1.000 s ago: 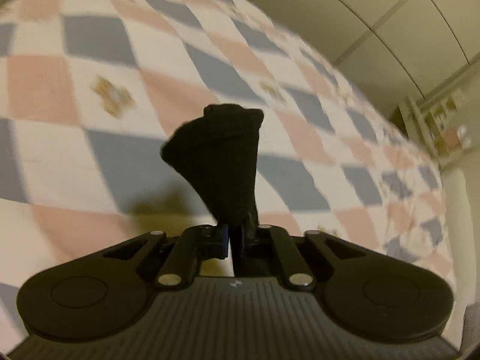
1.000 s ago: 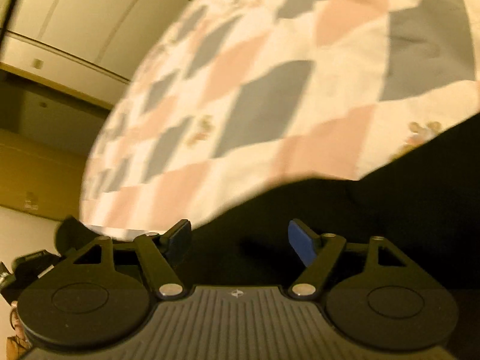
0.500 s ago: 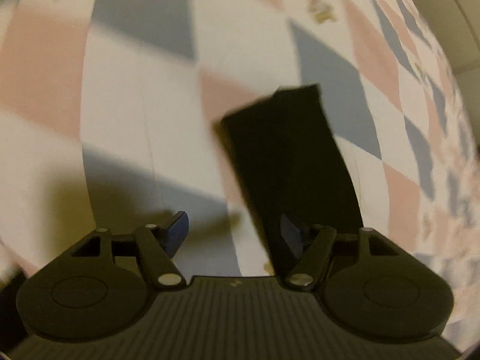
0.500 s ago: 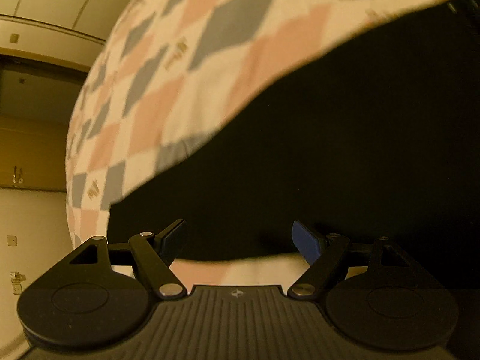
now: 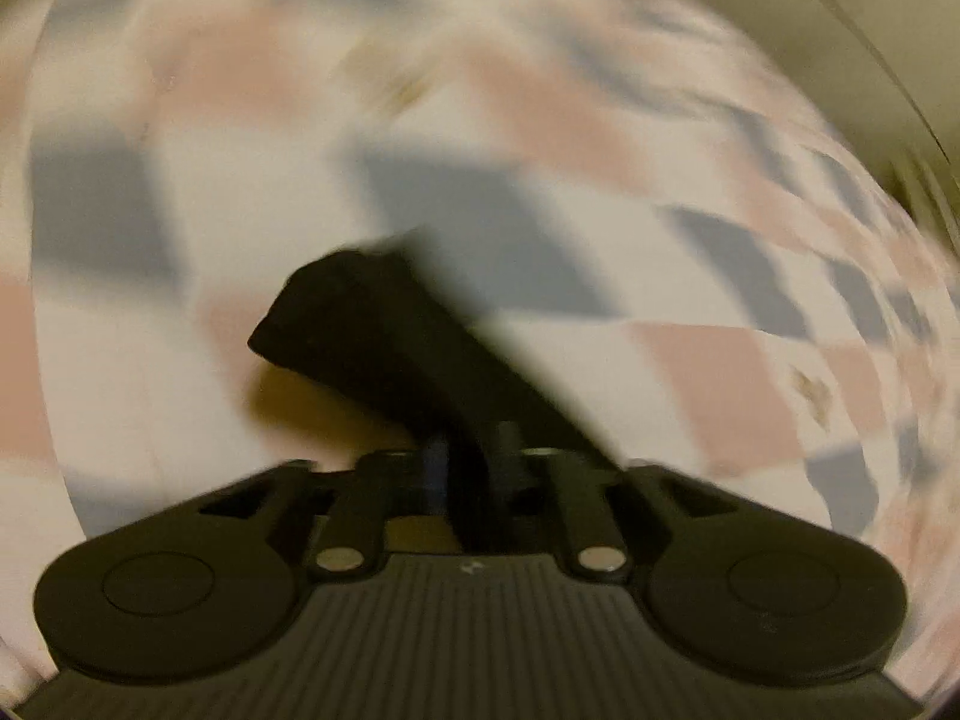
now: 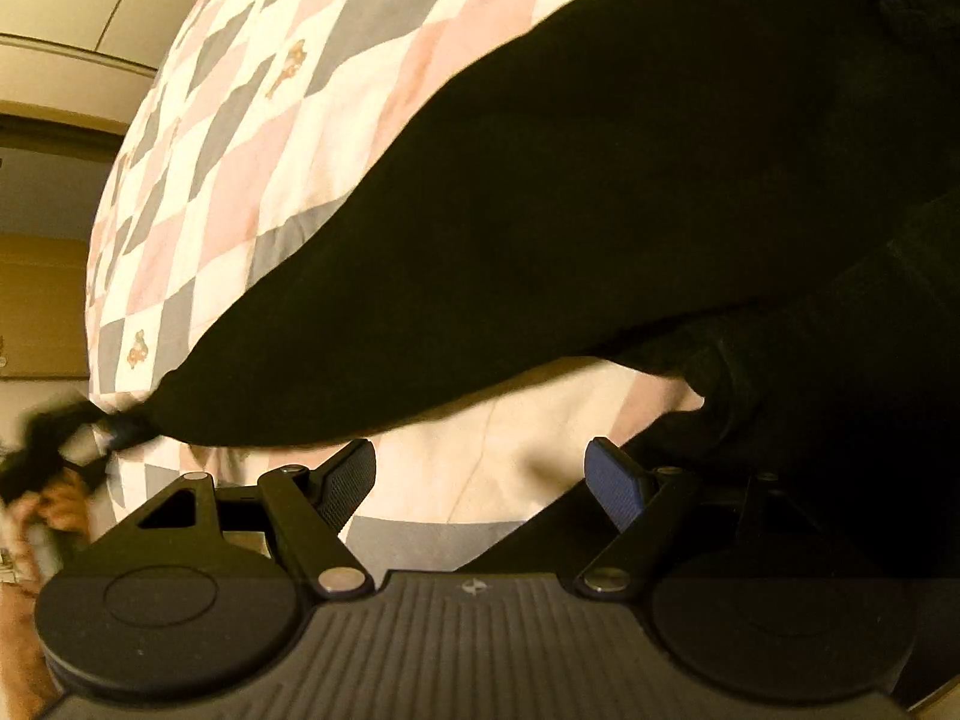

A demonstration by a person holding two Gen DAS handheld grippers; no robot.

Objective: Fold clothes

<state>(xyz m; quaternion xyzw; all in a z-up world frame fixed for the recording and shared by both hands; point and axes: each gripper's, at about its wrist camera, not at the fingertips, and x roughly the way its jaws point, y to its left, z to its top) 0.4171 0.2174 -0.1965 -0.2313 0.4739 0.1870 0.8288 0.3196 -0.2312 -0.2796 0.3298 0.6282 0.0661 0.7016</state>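
Note:
A black garment (image 5: 372, 330) sticks up and to the left from my left gripper (image 5: 471, 456), which is shut on its end; this view is blurred by motion. In the right wrist view the same black garment (image 6: 570, 210) stretches as a broad band across the checked bedspread (image 6: 252, 120). Its far tip is pinched by the left gripper (image 6: 114, 429) at the left edge. My right gripper (image 6: 480, 474) is open just under the garment's lower edge, over bare bedspread, with nothing between its fingers. More black cloth lies bunched beside its right finger (image 6: 612, 483).
The pink, grey and white checked bedspread (image 5: 690, 348) fills most of both views. A person's hand (image 6: 48, 504) holds the left gripper at the bed's edge. Pale wall panels (image 6: 72, 0) rise beyond the bed.
My left gripper, shut on the garment a second ago and open half a second ago, has shut on it again and is swinging. The right gripper has drawn closer to the garment's lower edge.

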